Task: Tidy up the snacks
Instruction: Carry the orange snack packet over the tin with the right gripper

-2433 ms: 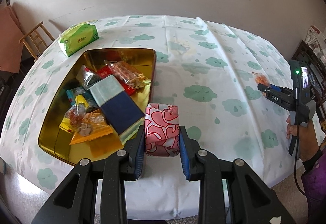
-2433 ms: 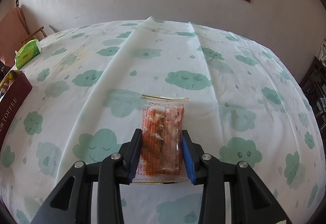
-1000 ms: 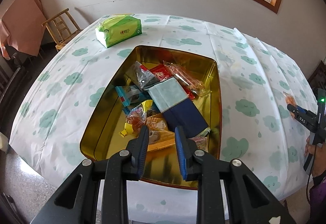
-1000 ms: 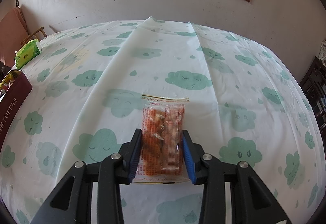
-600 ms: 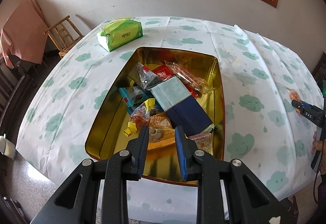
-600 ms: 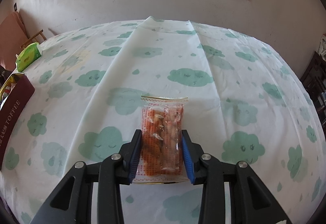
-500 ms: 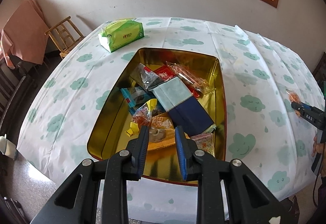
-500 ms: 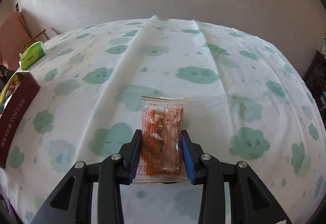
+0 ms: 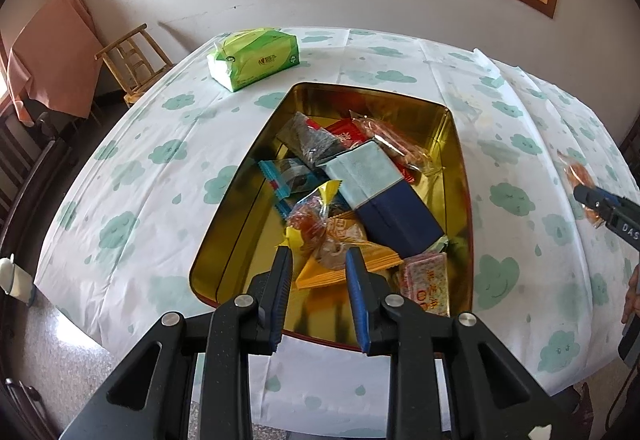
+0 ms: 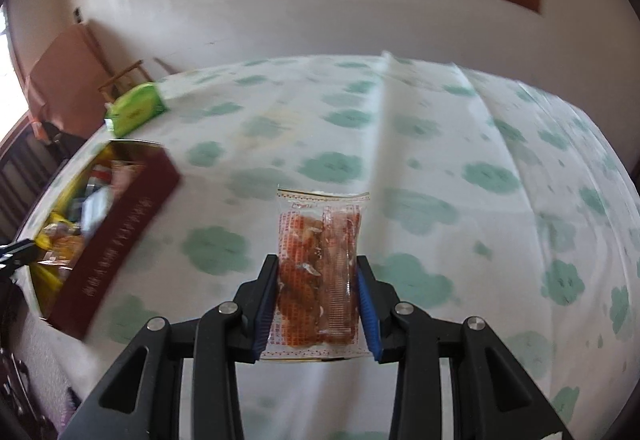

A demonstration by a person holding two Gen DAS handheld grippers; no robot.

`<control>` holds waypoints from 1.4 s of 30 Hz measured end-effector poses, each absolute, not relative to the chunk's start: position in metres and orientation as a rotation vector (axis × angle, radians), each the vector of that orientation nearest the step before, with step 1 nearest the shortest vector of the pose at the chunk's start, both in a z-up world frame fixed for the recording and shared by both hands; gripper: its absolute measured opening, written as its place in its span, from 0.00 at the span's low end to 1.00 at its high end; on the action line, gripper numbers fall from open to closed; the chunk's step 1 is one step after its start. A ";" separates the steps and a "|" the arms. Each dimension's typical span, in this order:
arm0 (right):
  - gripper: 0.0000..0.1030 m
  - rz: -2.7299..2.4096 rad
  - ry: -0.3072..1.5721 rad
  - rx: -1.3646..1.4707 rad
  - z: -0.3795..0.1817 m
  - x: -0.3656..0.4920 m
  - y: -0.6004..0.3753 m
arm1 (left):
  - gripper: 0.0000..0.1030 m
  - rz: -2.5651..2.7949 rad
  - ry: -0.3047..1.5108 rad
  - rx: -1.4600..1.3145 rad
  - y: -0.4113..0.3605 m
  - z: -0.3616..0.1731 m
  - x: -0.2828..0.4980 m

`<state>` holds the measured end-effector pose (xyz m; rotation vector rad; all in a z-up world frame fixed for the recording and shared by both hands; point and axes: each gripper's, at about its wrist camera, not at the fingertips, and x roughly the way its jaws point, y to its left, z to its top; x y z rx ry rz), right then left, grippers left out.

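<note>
While clamped on the clear packet of orange-red snacks (image 10: pixel 318 272), the right gripper (image 10: pixel 318 304) now carries it off the cloud-print tablecloth (image 10: pixel 460 200), with the gold-lined maroon tin (image 10: pixel 116 232) swung nearer at nine o'clock. Left gripper (image 9: pixel 318 292), jaws parted and empty, hangs over that tin's near end. Judging by this, only the drop-in remains.

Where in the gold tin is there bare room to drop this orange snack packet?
Bare floor shows along the gold tin's left wall, beside the yellow wrapper, and at its near edge by the left gripper. The middle, around the blue box, is crowded.
</note>
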<state>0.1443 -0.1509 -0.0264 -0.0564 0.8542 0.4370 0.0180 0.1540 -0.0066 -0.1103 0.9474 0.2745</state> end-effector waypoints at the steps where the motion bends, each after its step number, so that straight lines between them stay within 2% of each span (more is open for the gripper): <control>1: 0.36 0.452 0.847 -0.064 -0.022 0.142 -0.143 | 0.25 0.276 0.947 -0.110 0.155 -0.007 0.018; 18: 0.36 0.665 0.798 -0.141 0.017 0.116 -0.032 | 0.27 0.311 0.942 -0.121 0.174 -0.010 0.012; 42: 0.36 0.815 0.836 -0.241 0.006 0.097 0.067 | 0.29 0.349 0.937 -0.150 0.205 -0.011 0.002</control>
